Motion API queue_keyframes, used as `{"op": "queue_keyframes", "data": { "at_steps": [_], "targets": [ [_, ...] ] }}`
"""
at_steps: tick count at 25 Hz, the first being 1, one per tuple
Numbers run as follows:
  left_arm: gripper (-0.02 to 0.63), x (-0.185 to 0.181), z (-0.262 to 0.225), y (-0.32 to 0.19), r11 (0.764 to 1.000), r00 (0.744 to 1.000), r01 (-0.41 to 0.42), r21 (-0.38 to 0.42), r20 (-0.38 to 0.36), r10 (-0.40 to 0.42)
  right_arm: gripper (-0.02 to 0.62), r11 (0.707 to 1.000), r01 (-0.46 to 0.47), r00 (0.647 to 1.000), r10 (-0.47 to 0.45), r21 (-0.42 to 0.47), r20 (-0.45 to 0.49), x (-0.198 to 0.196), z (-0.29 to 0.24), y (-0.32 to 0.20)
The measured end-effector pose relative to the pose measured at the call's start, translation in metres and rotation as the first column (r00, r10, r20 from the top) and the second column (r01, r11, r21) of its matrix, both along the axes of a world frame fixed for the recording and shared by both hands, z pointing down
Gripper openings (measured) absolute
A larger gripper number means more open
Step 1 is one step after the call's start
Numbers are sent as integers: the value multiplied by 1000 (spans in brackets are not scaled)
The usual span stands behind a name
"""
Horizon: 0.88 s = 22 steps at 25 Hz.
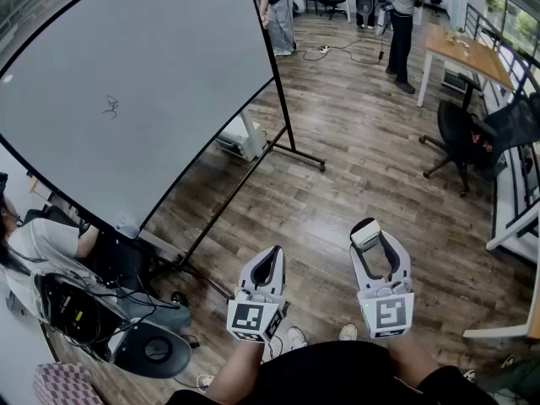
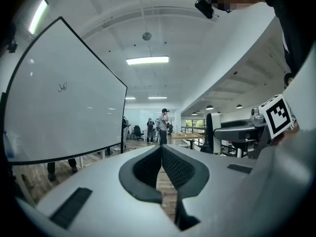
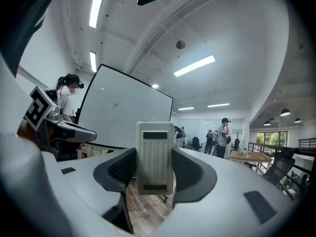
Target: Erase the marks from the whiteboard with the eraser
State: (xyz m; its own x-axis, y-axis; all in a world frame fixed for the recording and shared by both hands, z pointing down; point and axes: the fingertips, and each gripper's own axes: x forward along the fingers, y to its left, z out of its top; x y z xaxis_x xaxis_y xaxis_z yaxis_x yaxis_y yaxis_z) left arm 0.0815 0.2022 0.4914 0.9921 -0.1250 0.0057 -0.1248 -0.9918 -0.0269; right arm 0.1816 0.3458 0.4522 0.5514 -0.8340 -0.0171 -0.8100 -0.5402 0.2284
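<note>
I note a wood-plank floor (image 1: 363,184) bearing the whiteboard stand (image 1: 309,159), a black office chair (image 1: 460,133) and a wooden table (image 1: 468,53).

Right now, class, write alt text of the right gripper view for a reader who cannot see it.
The right claw grips an upright grey eraser. Beyond it stands a whiteboard bearing one small mark.

Head view looks down; all share whiteboard (image 1: 160,66)

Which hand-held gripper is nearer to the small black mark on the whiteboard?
Left. The left hand-held gripper is below and to the right of the mark, well away from the whiteboard. The right hand-held gripper, holding the eraser, is even farther right.
</note>
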Motion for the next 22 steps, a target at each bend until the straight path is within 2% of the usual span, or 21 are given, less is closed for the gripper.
{"op": "queue_keyframes", "data": {
  "at_steps": [9,15,22],
  "targets": [
    [21,-18,-5,-13,1000,1000,5,7,3,-5,247,999,4,1000,-4,-38,-5,-13,0,-17],
    [20,-41,-7,-46,998,998,56,-14,11,-56,249,999,36,999,-36,12,21,-35,-3,-46],
    [20,-80,-25,-90,998,999,53,24,1,-53,249,995,87,995,-89,46,51,-65,-17,-97]
  ]
}}
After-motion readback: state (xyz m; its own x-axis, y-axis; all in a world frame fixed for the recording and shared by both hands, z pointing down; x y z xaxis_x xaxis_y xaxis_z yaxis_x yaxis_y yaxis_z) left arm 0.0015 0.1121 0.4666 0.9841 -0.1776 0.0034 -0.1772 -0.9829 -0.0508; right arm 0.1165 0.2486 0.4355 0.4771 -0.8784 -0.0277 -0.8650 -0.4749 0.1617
